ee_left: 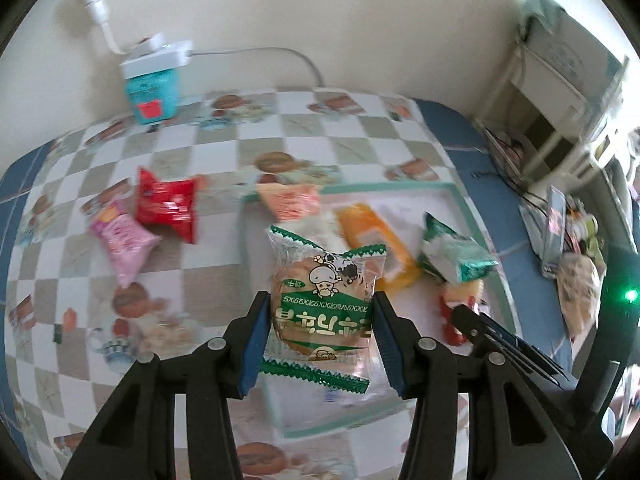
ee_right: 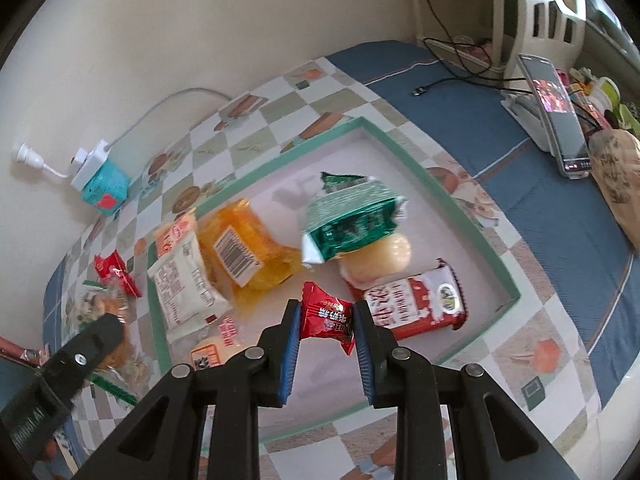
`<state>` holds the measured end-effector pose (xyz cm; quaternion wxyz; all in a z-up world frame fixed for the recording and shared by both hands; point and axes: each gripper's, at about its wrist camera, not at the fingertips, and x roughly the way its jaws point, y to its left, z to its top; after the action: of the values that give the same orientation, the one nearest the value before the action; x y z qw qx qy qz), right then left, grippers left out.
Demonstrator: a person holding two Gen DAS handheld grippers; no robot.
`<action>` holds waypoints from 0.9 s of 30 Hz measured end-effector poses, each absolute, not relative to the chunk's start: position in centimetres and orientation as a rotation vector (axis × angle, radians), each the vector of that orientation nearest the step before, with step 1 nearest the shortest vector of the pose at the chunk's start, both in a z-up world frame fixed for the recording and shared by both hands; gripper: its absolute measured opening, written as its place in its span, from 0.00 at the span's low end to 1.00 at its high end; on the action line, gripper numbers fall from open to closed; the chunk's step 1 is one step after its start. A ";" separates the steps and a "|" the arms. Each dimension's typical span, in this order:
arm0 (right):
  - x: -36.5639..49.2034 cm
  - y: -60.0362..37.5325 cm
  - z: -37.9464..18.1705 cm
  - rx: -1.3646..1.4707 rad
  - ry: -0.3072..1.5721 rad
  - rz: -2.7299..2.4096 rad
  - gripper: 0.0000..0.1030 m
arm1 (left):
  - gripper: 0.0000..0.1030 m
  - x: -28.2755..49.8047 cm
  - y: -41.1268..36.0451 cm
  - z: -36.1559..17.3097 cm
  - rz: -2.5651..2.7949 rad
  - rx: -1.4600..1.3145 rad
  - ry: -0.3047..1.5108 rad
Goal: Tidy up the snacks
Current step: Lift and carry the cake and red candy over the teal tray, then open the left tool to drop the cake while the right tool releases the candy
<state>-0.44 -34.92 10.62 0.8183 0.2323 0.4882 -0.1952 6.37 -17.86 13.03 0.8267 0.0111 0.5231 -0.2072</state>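
My left gripper (ee_left: 320,312) is shut on a clear green-trimmed cake packet (ee_left: 322,300) and holds it above the near left edge of the white tray (ee_left: 460,200). My right gripper (ee_right: 326,320) is shut on a small red candy packet (ee_right: 328,316) above the tray's (ee_right: 472,232) floor. In the tray lie an orange packet (ee_right: 248,244), a white packet (ee_right: 184,280), a green packet (ee_right: 352,216), a pale round cake (ee_right: 384,256) and a red-and-white bar (ee_right: 416,304). The left gripper also shows in the right wrist view (ee_right: 80,344), left of the tray.
A red packet (ee_left: 168,204) and a pink packet (ee_left: 124,240) lie on the checked tablecloth left of the tray. A teal box with a power strip (ee_left: 152,80) stands by the wall. A phone on a stand (ee_right: 556,112) and cables sit to the right.
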 end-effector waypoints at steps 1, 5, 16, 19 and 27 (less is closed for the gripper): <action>-0.5 -35.1 10.6 0.500 1.042 -0.419 0.27 | 0.50 6.3 -18.5 12.7 -0.452 0.030 1.120; -0.7 -35.6 10.3 0.514 1.052 -0.417 0.27 | 0.50 6.2 -19.8 11.3 -0.476 0.018 1.168; -0.4 -35.6 9.7 0.530 1.078 -0.390 0.30 | 0.51 6.7 -19.9 10.1 -0.481 -0.030 1.215; -0.4 -35.5 9.6 0.535 1.084 -0.385 0.30 | 0.56 6.9 -19.7 10.1 -0.484 -0.046 1.223; -0.1 -35.4 9.4 0.541 1.100 -0.383 0.36 | 0.64 7.3 -18.3 11.1 -0.468 -0.074 1.204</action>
<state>-0.15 -35.44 9.42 0.8007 0.2524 0.5131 -0.1788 7.27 -18.29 11.11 0.7979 -0.0346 0.5610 -0.2178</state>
